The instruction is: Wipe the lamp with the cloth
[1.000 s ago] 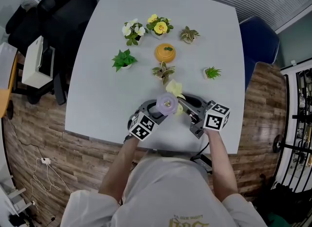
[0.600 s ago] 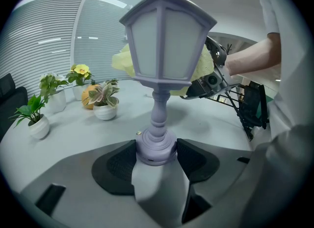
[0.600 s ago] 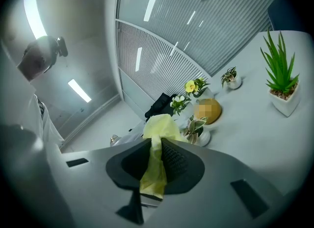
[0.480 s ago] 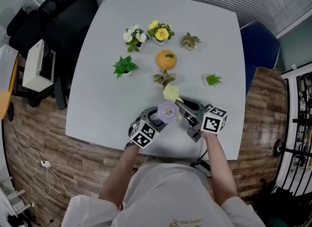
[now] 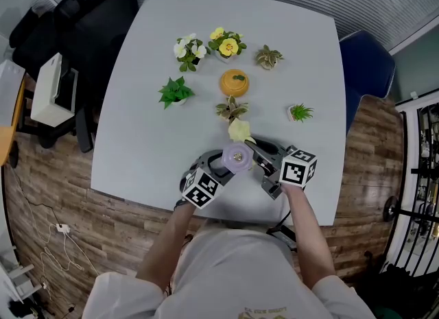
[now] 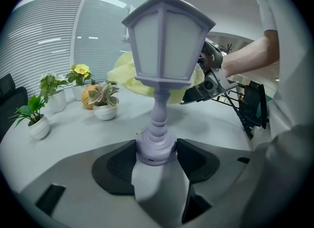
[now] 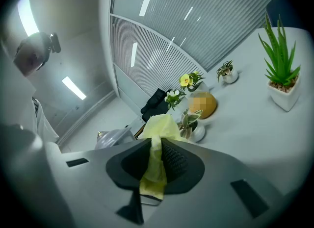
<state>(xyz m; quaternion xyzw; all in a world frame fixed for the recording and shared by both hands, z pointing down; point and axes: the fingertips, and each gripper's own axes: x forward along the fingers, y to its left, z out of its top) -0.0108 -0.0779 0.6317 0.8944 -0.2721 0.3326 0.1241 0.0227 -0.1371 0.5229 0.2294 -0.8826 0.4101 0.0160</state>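
Nothing readable anywhere, honestly. Closest to it: black-and-white square markers on the cube [image 5: 200, 188] of the left gripper [image 6: 156, 156] and on the cube [image 5: 299, 167] of the right gripper [image 7: 156, 161]. Pure block patterns, no letters or digits. Also a bit of yellow print [image 5: 264, 312] on the person's shirt [image 5: 233, 269], right at the bottom edge of the head view. Cut off and too small to make out.
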